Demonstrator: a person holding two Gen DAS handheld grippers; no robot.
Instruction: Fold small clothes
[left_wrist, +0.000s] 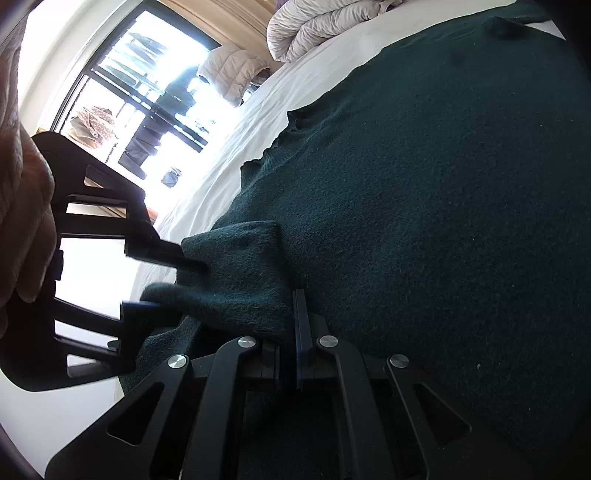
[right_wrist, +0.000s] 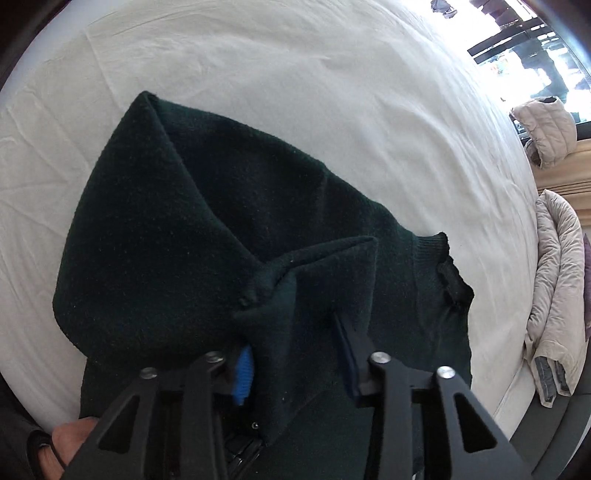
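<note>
Dark green sweater (right_wrist: 207, 236) lies on the white bedsheet (right_wrist: 295, 74), one side folded over onto the body. Left gripper (left_wrist: 291, 325): fingers together, clamped on a raised fold of the knit at 6 o'clock in its view. Right gripper (right_wrist: 295, 354): fingers apart, fabric bunched between them (blue pad (right_wrist: 243, 376) visible at 7 o'clock); it also shows at 9 o'clock in the left view. Puffy duvet (left_wrist: 317, 26) at 12 o'clock, window (left_wrist: 147, 92) at 10.

Blown-out window (left_wrist: 147, 92) glare; fisheye edges bend and darken.
</note>
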